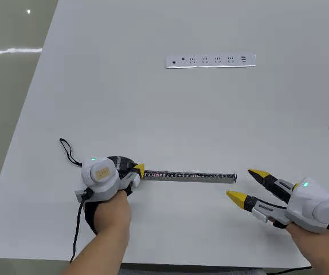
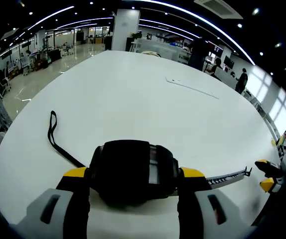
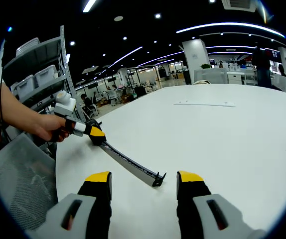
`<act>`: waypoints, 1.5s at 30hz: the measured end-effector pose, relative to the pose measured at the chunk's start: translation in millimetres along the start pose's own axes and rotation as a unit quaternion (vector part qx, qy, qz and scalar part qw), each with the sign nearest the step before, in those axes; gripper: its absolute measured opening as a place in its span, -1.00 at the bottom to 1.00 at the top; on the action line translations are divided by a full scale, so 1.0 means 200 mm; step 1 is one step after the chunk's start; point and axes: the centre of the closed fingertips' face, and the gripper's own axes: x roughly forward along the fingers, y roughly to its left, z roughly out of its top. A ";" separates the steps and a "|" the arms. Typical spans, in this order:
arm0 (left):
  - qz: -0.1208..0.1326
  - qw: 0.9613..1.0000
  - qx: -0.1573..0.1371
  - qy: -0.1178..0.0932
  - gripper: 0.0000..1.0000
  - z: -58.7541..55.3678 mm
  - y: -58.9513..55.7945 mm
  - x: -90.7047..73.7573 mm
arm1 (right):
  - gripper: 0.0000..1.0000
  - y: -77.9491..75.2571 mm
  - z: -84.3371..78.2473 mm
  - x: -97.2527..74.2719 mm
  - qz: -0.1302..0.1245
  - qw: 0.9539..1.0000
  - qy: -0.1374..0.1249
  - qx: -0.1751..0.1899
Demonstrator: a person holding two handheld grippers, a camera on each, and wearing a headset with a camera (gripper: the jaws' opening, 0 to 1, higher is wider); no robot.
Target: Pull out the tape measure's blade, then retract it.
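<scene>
Left gripper (image 2: 134, 173) is clamped on the black, round-bodied tape measure case (image 1: 120, 164), yellow-tipped jaws pressing on either side of it. The case sits on the white table (image 1: 153, 103), near edge, left side. The metal blade (image 1: 188, 176) is pulled out and lies flat on the table, running right from the case. Its hook end (image 3: 158, 179) is free, just short of the right gripper (image 1: 248, 184) and lined up with the gap between its jaws. The right gripper's jaws are spread apart with nothing in them, tips pointing left at the blade end. The case's black wrist strap (image 1: 68, 152) loops out on the table to the far left of the case. A white power strip (image 1: 210, 61) lies flat on the far side, well apart from both grippers.
</scene>
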 end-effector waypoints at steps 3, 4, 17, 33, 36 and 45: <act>-0.001 1.000 -0.001 0.001 0.39 0.00 0.00 0.00 | 0.02 0.02 -0.01 0.02 0.031 1.000 0.004 0.003; -0.001 1.000 -0.001 0.001 0.39 0.00 0.00 0.00 | 0.01 0.03 -0.02 0.02 0.041 0.999 0.006 0.000; -0.001 1.000 -0.002 0.004 0.39 0.00 0.00 0.00 | -0.02 -0.01 0.00 0.07 0.096 0.995 0.010 0.001; -0.004 1.000 -0.005 0.007 0.39 0.00 0.00 0.00 | -0.22 -0.06 -0.05 0.12 0.127 0.991 0.030 0.005; -0.004 1.000 -0.006 0.007 0.39 -0.01 0.00 0.00 | -0.22 -0.06 -0.06 0.13 0.133 0.991 0.025 0.008; -0.007 1.000 -0.008 0.009 0.39 -0.01 0.00 0.00 | -0.31 -0.07 -0.10 0.15 0.149 0.988 0.035 0.008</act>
